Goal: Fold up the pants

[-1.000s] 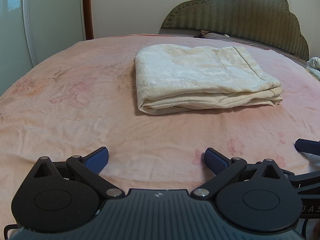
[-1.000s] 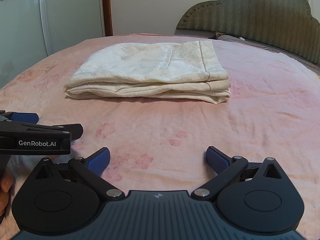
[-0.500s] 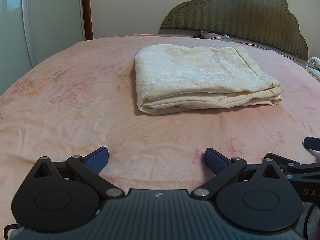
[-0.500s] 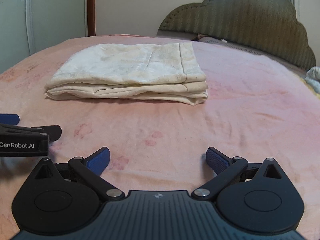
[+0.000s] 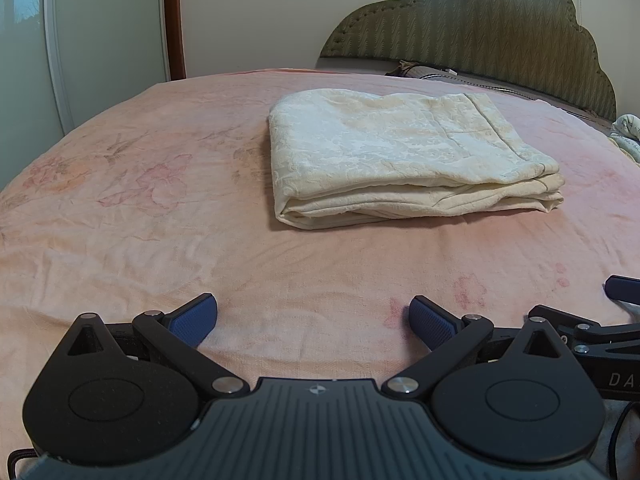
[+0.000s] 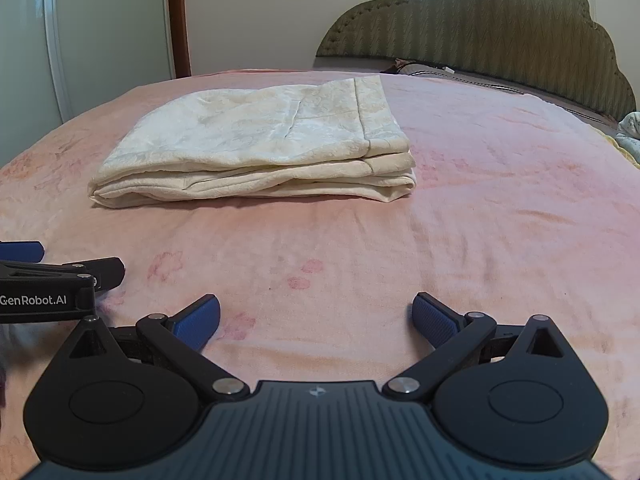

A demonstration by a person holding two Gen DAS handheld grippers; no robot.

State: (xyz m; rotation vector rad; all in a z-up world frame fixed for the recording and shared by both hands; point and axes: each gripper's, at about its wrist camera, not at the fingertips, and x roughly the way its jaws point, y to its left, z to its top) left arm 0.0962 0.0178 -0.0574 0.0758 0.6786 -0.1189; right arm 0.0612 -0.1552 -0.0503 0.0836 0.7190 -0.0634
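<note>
The cream pants (image 5: 404,156) lie folded in a thick flat stack on the pink bed; they also show in the right wrist view (image 6: 260,148). My left gripper (image 5: 314,320) is open and empty, low over the blanket, well short of the stack. My right gripper (image 6: 316,316) is open and empty too, beside the left one and equally short of the pants. Part of the right gripper shows at the right edge of the left wrist view (image 5: 616,320), and part of the left gripper at the left edge of the right wrist view (image 6: 48,280).
The pink flowered blanket (image 5: 140,208) covers the bed. A green padded headboard (image 5: 480,28) stands behind, with a pillow below it. A white wardrobe (image 5: 80,40) stands at the left. Some cloth (image 5: 628,132) lies at the bed's far right edge.
The right wrist view swung right, then back left, so the pants shifted in it. The left gripper stayed nearly still. Both grippers stayed open.
</note>
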